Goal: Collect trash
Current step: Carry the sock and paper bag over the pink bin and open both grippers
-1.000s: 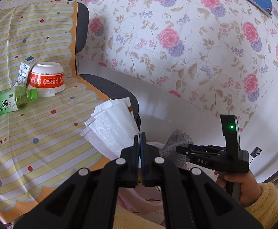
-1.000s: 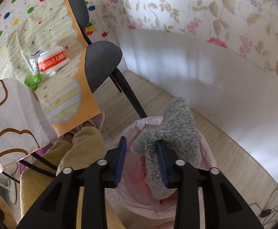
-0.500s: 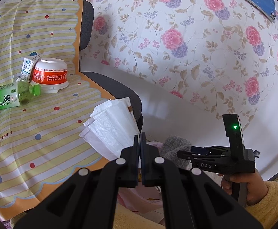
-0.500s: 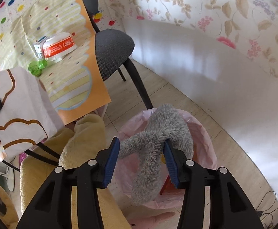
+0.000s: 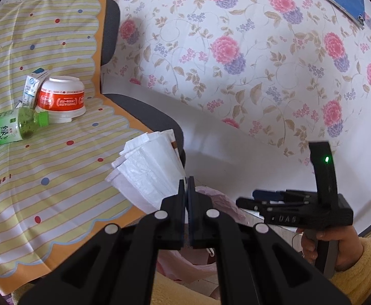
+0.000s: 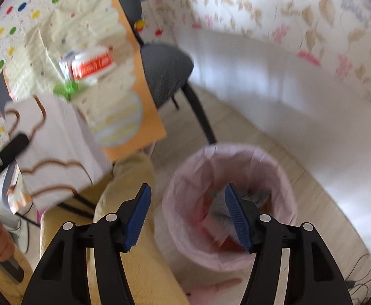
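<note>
Right wrist view: right gripper [image 6: 188,213] hung over the pink plastic-lined bin [image 6: 185,178]; its jaws had just been opening and stood wide, nothing between the blue pads.
Grey fuzzy cloth [image 6: 219,204]: lay down inside the bin, clear of the pads, so the drop looked done.
Left gripper [image 5: 187,190]: pinched tight on a white folded paper bag [image 5: 147,170], held above and to the table side of the bin.
Person's hand [image 5: 333,244]: wrapped the right tool's handle, beside the bin.
Striped yellow tablecloth [image 5: 58,165]: spread past the bin on the table side.
Left trash: a green tea bottle [image 5: 4,129] lay on its side, touching an upturned red-and-white cup [image 5: 62,99]; a small white carton [image 5: 32,86] leaned just behind.
Doing it well: lift the right tool straight clear of the liner rim, jaws wide, then bring the paper bag over the bin's middle before letting go, since light paper could drift off the edge.
</note>
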